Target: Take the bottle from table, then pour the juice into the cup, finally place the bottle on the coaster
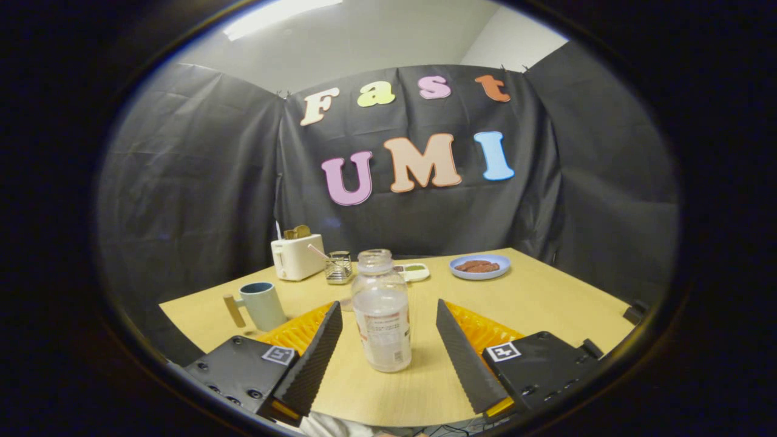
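A clear plastic bottle with no cap [382, 312] stands upright on the light wooden table [546, 303], between the gripper [388, 315] fingers, which sit apart on either side without touching it. Left of the bottle stands a pale blue mug with a wooden handle [261, 305]. Behind the bottle, from left to right, are a white toaster [295, 257], a small glass holder [339, 267], a small white tray [414, 271] and a blue plate of food [479, 266].

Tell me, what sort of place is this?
Probably a mock kitchen set in a demo booth: a wooden table with a toaster, mug and plate of food. The open claw flanks a bottle.
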